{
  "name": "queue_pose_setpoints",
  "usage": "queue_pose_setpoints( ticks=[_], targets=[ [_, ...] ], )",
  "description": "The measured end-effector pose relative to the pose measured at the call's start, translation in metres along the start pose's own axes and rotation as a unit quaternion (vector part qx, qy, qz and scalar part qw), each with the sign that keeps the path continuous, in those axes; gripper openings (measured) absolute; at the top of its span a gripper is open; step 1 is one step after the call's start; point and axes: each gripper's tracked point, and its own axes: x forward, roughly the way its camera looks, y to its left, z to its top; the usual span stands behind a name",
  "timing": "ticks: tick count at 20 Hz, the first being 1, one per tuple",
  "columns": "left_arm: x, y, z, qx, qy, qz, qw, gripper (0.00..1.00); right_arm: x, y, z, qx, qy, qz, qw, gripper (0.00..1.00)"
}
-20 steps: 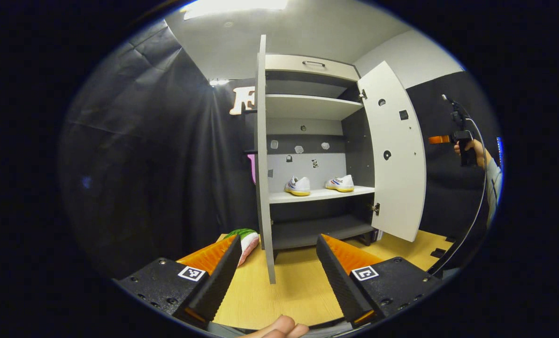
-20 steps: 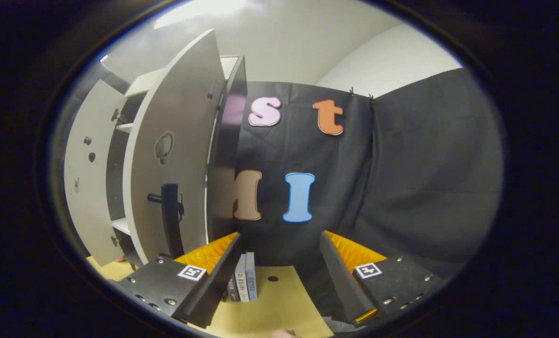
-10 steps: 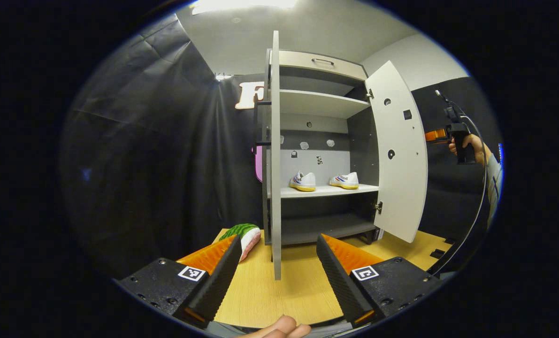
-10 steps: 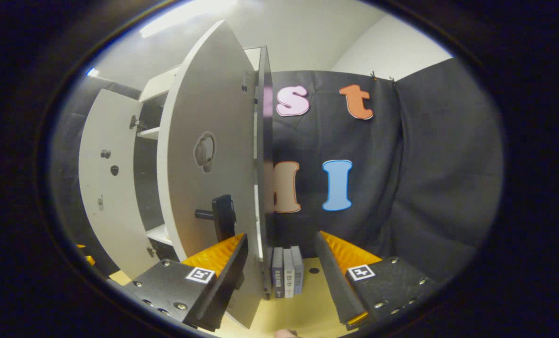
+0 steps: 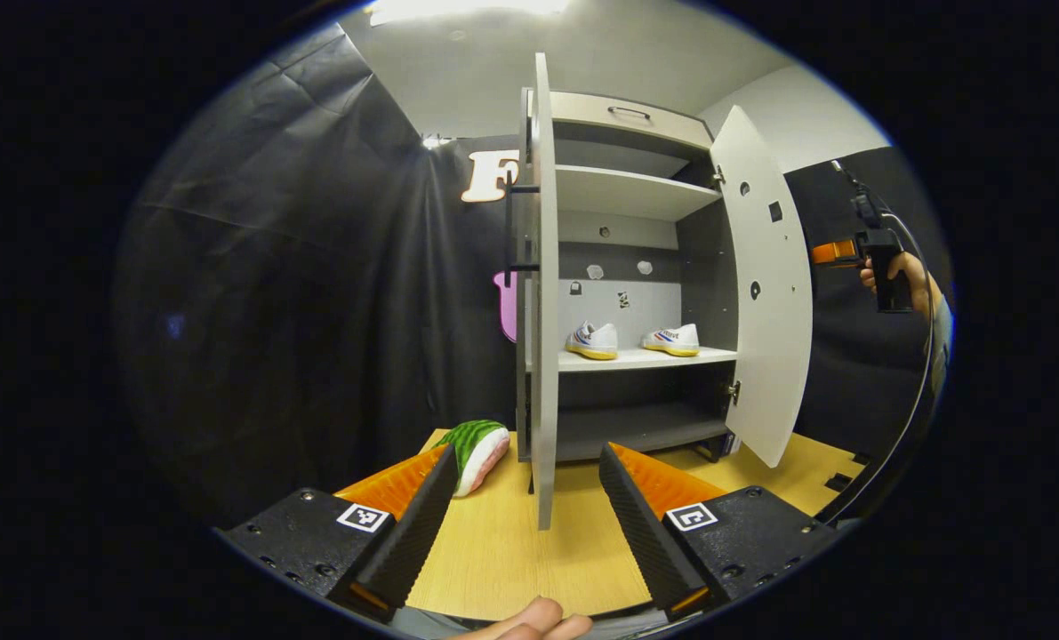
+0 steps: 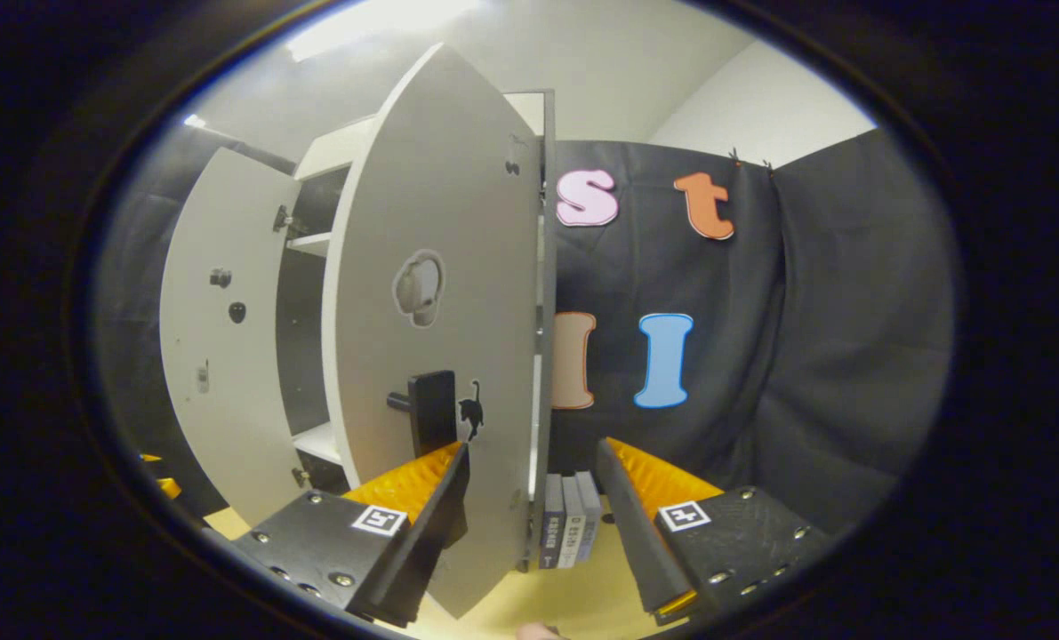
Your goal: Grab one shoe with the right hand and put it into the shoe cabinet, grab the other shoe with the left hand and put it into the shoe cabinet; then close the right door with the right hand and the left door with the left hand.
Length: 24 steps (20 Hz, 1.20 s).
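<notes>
While the left gripper spreads wide beyond the left door's edge, two shoes sit shelved inside the cabinet; the right gripper, also wide, faces the right door and unreadable books.

Probably staged booth: black cloth wall, shoe cabinet.
</notes>
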Motion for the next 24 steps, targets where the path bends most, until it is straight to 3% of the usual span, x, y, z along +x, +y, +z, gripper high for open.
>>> queue_pose_setpoints(
  ticks=[3,5,7,8,14,20,24],
  targets=[
    [0.002,0.003,0.004,-0.002,0.003,0.005,1.000,0.97,0.021,0.036,-0.001,-0.009,-0.011,0.007,1.000,0.88],
    [0.006,0.005,0.014,-0.003,-0.002,0.007,1.000,0.98,0.029,0.076,0.000,-0.006,-0.020,0.042,0.999,0.87],
    [0.002,0.011,0.026,0.002,-0.010,0.016,1.000,0.98,0.031,0.098,0.000,-0.013,-0.028,0.053,0.998,0.93],
    [0.002,0.018,0.033,0.004,-0.013,0.024,1.000,0.98,0.026,0.104,0.001,-0.017,-0.031,0.055,0.998,0.97],
    [0.003,0.056,0.066,-0.006,-0.044,0.055,0.997,0.97,-0.015,0.134,-0.016,0.010,-0.019,0.086,0.996,0.97],
    [0.014,0.093,0.112,-0.025,-0.067,0.071,0.995,0.94,-0.058,0.144,-0.028,0.004,-0.006,0.084,0.996,0.97],
    [0.033,0.116,0.147,-0.007,-0.068,0.083,0.994,0.96,-0.084,0.144,-0.027,-0.013,-0.016,0.078,0.997,0.98]
  ],
)
